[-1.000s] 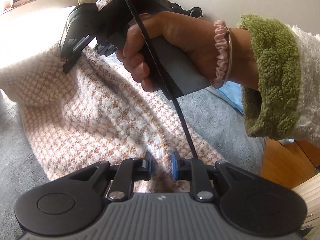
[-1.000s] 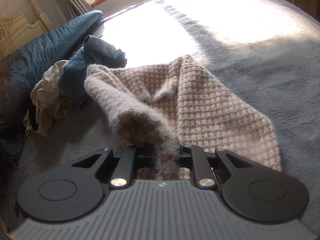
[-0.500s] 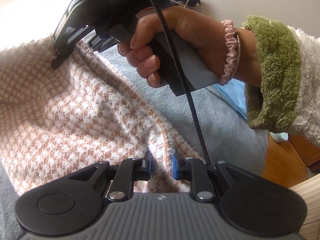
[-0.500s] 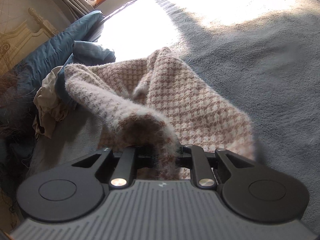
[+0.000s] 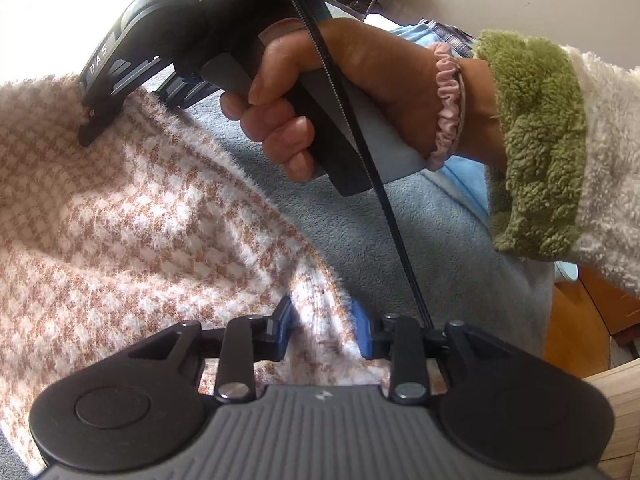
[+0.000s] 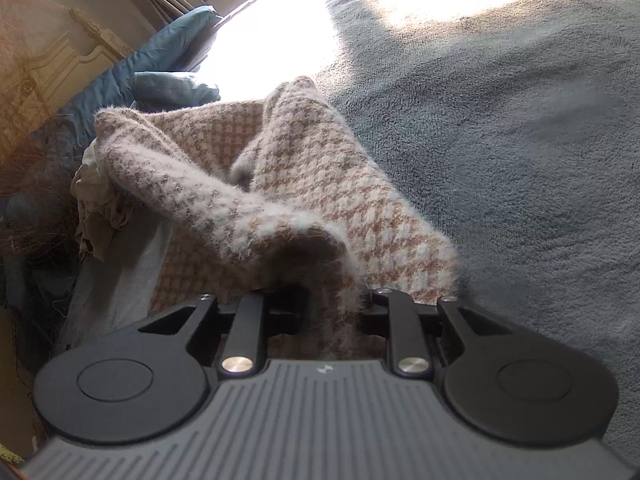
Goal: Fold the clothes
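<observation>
A fuzzy pink-and-white houndstooth sweater [image 5: 140,220] lies on the grey-blue bed cover [image 5: 380,240]. My left gripper [image 5: 322,320] sits low over the sweater's near edge. Its jaws are opening: the blue pads stand apart, with the ribbed hem loose between them. Further up in the left wrist view, a hand [image 5: 360,92] holds my right gripper [image 5: 136,116] over the sweater's far edge. In the right wrist view, the right gripper [image 6: 334,312] has jaws that are opening too. A raised fold of the sweater [image 6: 340,184] still rests between its fingers.
A heap of clothes lies at the left in the right wrist view: a cream garment [image 6: 96,196] and a teal one [image 6: 172,88] by a carved headboard [image 6: 52,64]. The bed cover [image 6: 500,120] stretches away to the right. Wooden floor [image 5: 576,320] shows past the bed's edge.
Both grippers have come down and forward with the sweater, which now sags onto the bed. The fingers of both grippers stand wider apart than before.
</observation>
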Tool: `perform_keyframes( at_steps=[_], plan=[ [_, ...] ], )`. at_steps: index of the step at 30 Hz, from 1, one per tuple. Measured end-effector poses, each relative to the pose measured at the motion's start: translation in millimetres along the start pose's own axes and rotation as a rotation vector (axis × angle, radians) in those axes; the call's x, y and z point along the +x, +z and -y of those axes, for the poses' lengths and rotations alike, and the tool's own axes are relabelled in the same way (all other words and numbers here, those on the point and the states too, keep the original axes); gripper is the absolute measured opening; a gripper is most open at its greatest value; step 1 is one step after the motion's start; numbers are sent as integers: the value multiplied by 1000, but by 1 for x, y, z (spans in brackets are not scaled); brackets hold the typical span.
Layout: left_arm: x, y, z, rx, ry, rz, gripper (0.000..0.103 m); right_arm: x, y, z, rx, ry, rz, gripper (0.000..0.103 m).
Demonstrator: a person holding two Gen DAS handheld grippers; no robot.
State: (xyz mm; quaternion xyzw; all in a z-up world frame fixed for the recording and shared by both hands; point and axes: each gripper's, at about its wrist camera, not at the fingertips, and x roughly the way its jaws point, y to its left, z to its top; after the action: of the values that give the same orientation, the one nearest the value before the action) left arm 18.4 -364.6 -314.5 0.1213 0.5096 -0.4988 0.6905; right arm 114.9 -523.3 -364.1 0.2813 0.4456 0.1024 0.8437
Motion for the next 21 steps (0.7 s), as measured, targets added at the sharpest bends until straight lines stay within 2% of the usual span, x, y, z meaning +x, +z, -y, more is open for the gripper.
perform_keyframes(
  at_steps=[2,4,5,10,12,17,21],
  plan=[
    [-5,-1,-3,-7,-11,-5,51,-5,-2,7,44,36,2,29],
    [-9,-2,-6,-19,-17,-9,56,-13,-7,8,66,44,8,36],
    [-12,-2,-7,-26,-16,-8,58,-19,-11,9,73,43,13,43],
    [-36,-5,-20,-71,-34,22,62,-61,-41,13,138,43,73,54],
    [-46,-6,-24,-79,-42,36,62,-82,-56,14,172,4,106,60],
    [-95,-9,-35,-104,-104,75,62,-146,-103,9,264,-105,182,60],
    [-128,-26,-30,-75,-137,20,62,-193,-152,-14,308,-156,218,60]
  ],
)
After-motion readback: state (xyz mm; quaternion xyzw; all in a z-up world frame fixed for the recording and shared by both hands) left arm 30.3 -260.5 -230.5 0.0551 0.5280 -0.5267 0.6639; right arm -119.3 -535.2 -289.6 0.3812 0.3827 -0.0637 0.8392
